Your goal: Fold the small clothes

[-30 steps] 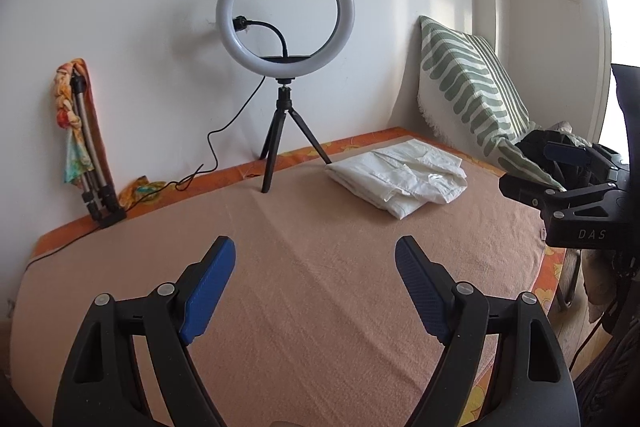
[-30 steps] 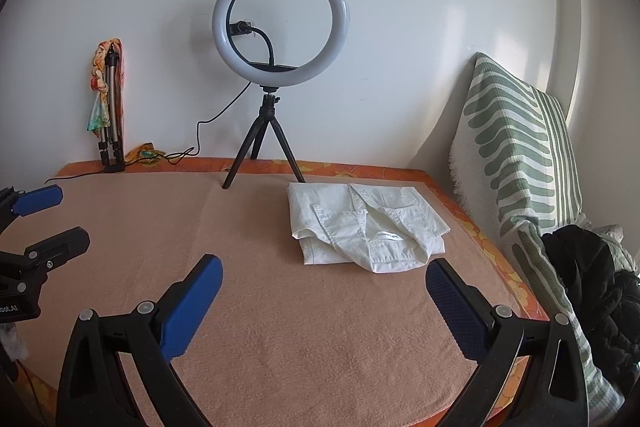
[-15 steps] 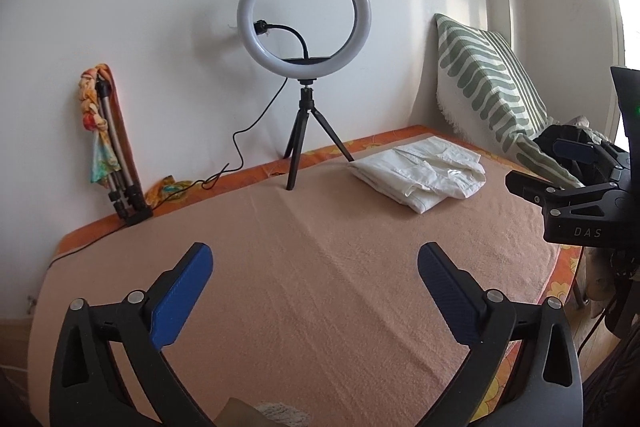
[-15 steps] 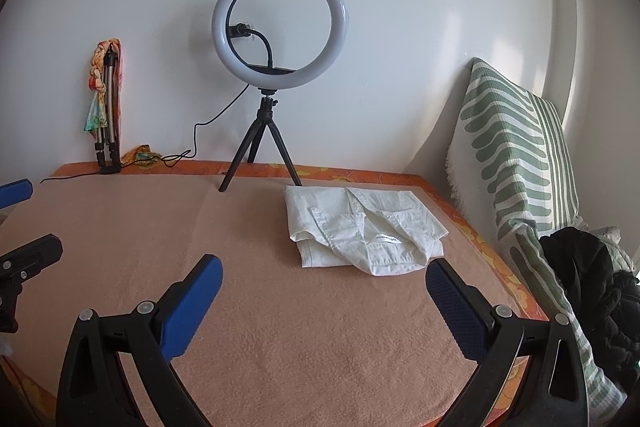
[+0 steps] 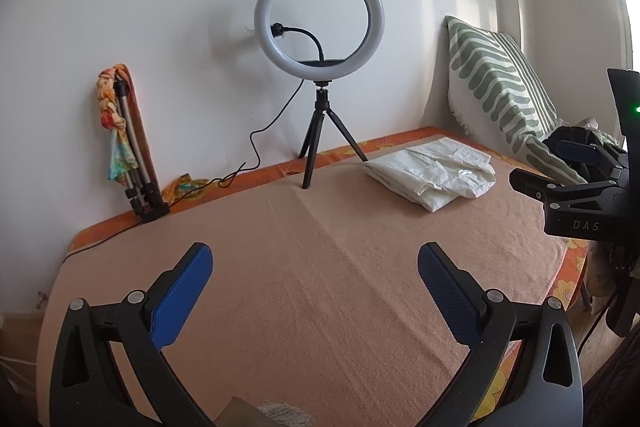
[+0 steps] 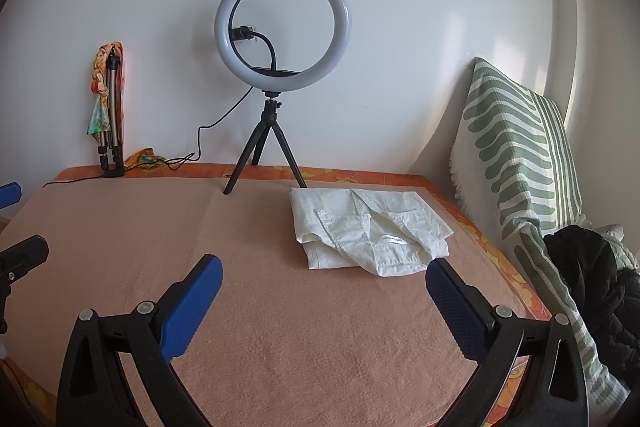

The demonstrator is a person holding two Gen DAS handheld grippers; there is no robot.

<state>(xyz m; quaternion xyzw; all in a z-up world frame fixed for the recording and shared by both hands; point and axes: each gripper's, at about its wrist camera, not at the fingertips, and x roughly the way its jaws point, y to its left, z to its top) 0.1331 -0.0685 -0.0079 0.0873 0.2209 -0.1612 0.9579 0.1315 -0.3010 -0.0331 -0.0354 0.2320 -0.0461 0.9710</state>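
A peach terry blanket [image 6: 280, 347] covers the bed against a white wall [image 6: 400, 7]. A folded white shirt [image 6: 368, 235] lies at its far right, beside a ring light [image 6: 282, 27] on a black tripod and a green-striped pillow [image 6: 516, 155]. Left claw [image 5: 316, 287] and right claw [image 6: 324, 299] both gape, empty.

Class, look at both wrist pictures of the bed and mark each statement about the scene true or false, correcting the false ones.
1. The white shirt lies folded on the peach blanket. True.
2. The right claw grips the shirt. False: it is open and empty.
3. The ring light stands on a black tripod. True.
4. The striped pillow lies flat mid-blanket. False: it leans against the wall.
5. The left claw is shut. False: open.
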